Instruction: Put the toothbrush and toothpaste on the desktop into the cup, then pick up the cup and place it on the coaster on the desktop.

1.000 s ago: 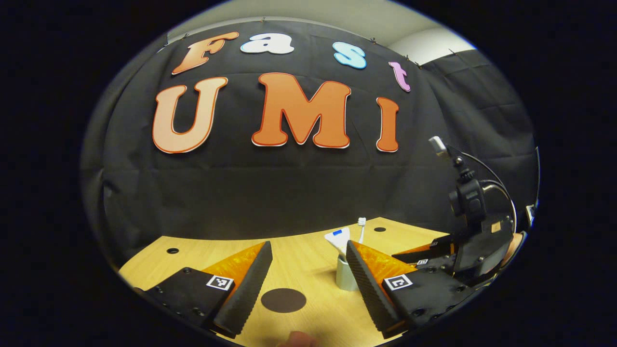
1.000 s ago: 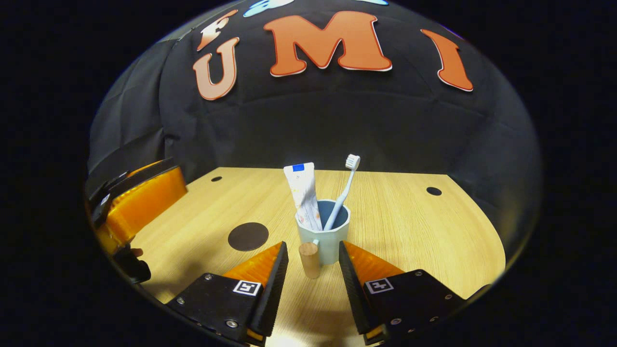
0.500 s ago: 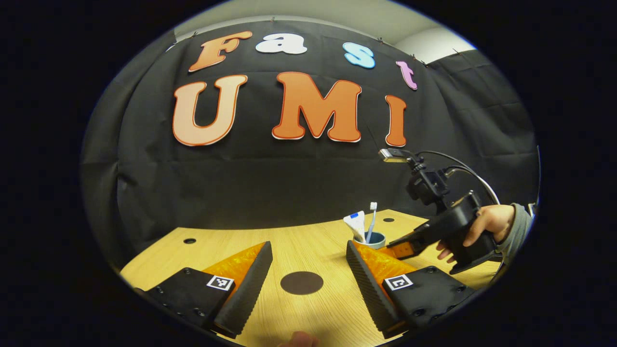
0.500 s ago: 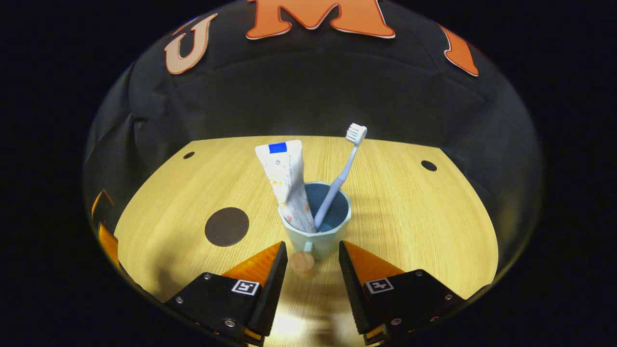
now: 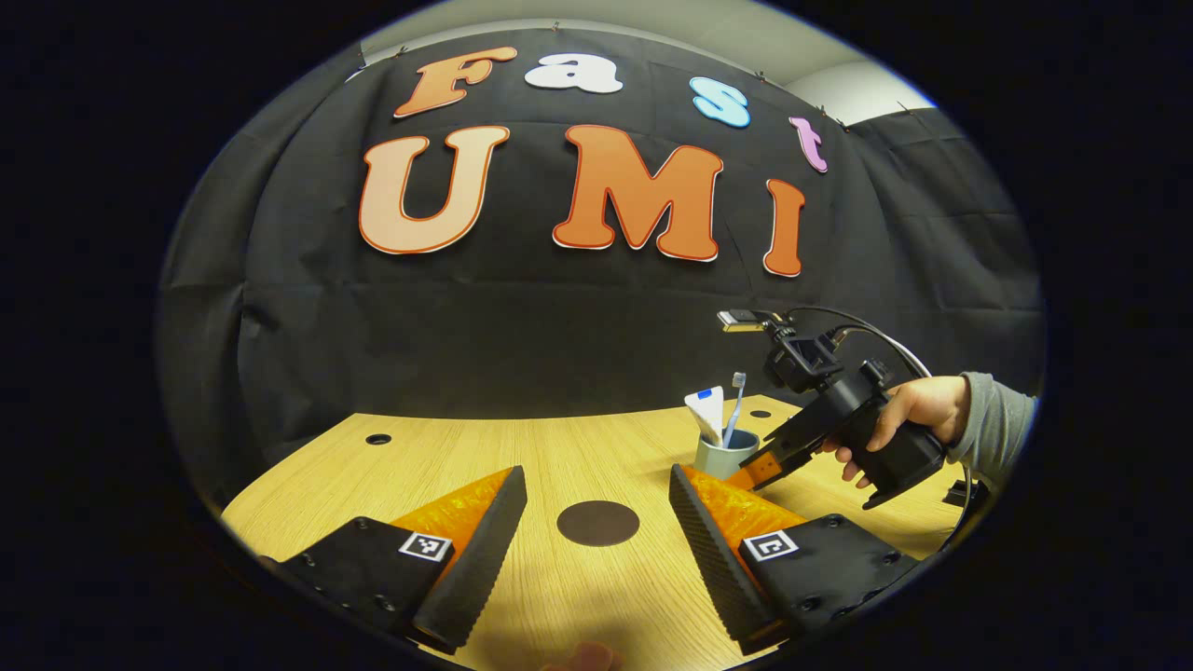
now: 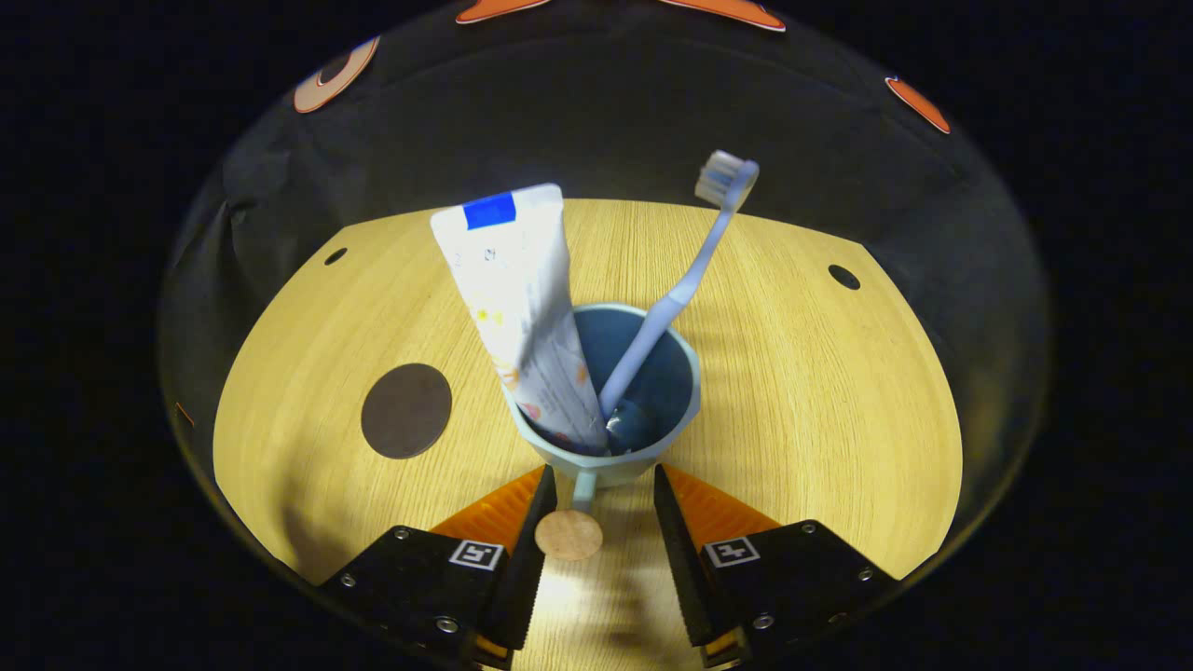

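A: Cup (image 6: 610, 410) upright on the wooden desktop (image 6: 820, 401), right of the dark round coaster (image 6: 406, 411), well apart from it. Toothpaste tube (image 6: 522, 308) inside, long axis leaning up and left, crimped end topmost. Toothbrush (image 6: 676, 289) inside too, handle slanting up and right, bristle head on top.

B: Right gripper (image 6: 596, 531)?

A: Parted narrowly, straddling the cup's wooden-ended handle (image 6: 569, 534), left finger just at it, contact uncertain. Held by a hand (image 5: 909, 419).

B: Left gripper (image 5: 596, 536)?

A: Spread wide, holding nothing, above the desktop near the coaster.
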Available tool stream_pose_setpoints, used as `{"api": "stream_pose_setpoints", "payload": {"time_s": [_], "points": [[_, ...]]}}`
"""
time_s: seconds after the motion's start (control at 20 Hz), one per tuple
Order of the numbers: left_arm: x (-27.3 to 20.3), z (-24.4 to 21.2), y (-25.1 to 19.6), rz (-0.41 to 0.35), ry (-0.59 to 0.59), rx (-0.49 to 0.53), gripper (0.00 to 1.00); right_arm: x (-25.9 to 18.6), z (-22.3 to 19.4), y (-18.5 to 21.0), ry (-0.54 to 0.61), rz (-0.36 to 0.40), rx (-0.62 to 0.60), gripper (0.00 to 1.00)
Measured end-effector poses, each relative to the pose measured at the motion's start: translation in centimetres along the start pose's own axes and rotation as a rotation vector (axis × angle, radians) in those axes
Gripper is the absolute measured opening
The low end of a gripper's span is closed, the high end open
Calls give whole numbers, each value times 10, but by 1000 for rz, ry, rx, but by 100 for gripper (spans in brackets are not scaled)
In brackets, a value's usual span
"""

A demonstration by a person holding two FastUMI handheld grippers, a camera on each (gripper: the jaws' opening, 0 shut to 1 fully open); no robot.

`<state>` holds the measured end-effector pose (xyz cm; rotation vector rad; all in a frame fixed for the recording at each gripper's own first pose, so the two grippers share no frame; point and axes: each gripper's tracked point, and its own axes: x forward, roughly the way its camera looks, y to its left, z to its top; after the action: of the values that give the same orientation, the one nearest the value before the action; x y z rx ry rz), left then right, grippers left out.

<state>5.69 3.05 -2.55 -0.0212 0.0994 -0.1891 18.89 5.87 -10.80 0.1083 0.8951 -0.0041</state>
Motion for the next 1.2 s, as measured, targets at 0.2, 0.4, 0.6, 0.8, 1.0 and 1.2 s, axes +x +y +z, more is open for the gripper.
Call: {"api": "stream_pose_setpoints", "payload": {"time_s": [0.2, 0.4, 0.6, 0.8, 1.0, 1.2], "points": [[-6, -4, 3, 8, 7, -17, 98, 1, -3, -5, -30, 8, -26, 46], [-6, -6, 3, 10, 15, -23, 98, 1, -1, -4, -36, 15, -15, 23], [-10, -9, 2, 12, 26, -22, 98, 1, 1, -4, -54, 49, -20, 16], [-13, -8, 2, 19, 24, -15, 98, 2, 3, -2, -80, 80, -26, 16], [-19, -8, 5, 30, 23, -10, 98, 1, 8, -1, -132, 114, -34, 16], [-22, -10, 10, 45, 26, -13, 98, -4, 17, 0, -154, 137, -82, 16]]}}
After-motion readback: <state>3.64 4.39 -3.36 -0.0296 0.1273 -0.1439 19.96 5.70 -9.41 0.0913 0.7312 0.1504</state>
